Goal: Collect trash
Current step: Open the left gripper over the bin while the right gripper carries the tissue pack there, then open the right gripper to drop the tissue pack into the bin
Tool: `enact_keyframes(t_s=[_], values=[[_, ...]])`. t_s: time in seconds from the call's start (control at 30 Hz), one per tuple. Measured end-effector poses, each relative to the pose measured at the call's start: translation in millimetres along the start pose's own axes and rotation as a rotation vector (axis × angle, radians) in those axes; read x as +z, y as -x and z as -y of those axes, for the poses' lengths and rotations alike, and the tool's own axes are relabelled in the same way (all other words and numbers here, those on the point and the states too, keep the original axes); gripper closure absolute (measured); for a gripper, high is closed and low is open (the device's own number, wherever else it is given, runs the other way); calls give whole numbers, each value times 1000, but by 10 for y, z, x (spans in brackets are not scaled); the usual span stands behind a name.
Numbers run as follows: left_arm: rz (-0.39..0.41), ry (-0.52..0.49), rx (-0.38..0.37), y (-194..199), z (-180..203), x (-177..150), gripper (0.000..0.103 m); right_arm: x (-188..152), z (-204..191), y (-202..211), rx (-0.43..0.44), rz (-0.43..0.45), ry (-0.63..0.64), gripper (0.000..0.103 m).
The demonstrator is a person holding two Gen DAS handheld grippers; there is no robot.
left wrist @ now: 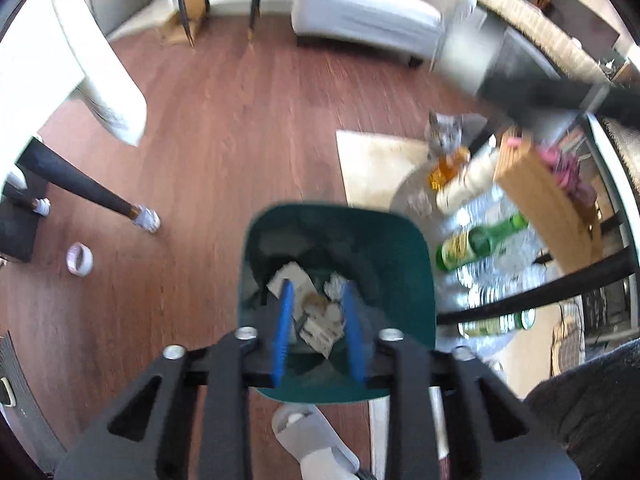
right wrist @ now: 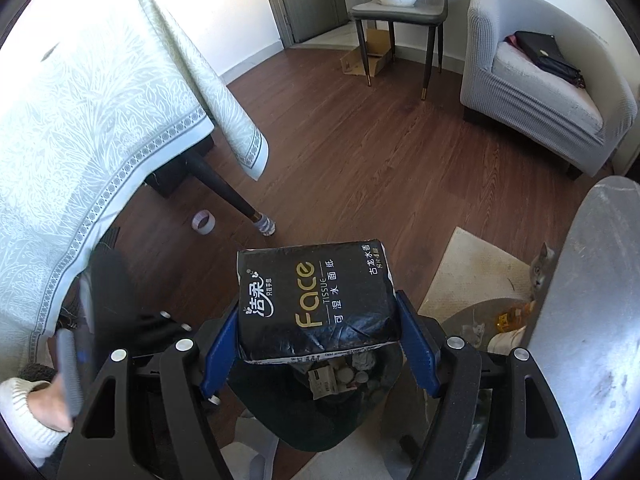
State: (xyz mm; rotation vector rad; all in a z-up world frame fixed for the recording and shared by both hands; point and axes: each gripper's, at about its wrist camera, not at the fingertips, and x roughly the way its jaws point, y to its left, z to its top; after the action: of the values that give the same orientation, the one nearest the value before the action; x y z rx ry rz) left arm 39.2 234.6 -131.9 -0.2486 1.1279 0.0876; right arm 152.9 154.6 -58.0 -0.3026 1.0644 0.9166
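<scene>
A dark green trash bin (left wrist: 400,248) stands on the wooden floor with paper scraps and small boxes (left wrist: 316,312) inside. My left gripper (left wrist: 318,310) hangs over the bin mouth, open and empty. My right gripper (right wrist: 318,320) is shut on a black "Face" tissue pack (right wrist: 316,300) and holds it just above the bin (right wrist: 320,424), whose trash (right wrist: 340,376) shows below the pack. The left gripper and the hand holding it (right wrist: 36,404) show at the left of the right wrist view.
A grey cat (left wrist: 444,132) sits on a beige mat (left wrist: 372,168) by a low table with green bottles (left wrist: 480,240), a white bottle and a wooden box. A tape roll (left wrist: 80,258) lies near the table leg (left wrist: 80,184). A slipper (left wrist: 312,436) lies near the bin. An armchair (right wrist: 540,84) stands at the back.
</scene>
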Motion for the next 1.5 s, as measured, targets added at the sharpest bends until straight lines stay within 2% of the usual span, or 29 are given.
enact_keyframes(t_s=[0.13,0.2,0.3,0.67,1.07,1.23,1.5], values=[[126,37,-22,456,-74,149,89,-83,-41,-217,-12,-49,2,30],[186,32,1,639,-34,209,89,-125,-61,-330,-18,-75,10,30],[240,26,-6,841,55,277,96,-215,-93,-527,-7,-118,10,30],[328,14,-81,1270,382,507,98,-692,-230,-1243,27,-290,45,30],[344,-35,-79,1355,684,581,98,-1180,-210,-1789,12,-464,98,28],[361,-51,-79,1410,754,613,97,-1304,-131,-1815,-20,-482,113,27],[399,-71,-58,1516,811,645,95,-1201,-197,-1429,-14,-397,123,27]])
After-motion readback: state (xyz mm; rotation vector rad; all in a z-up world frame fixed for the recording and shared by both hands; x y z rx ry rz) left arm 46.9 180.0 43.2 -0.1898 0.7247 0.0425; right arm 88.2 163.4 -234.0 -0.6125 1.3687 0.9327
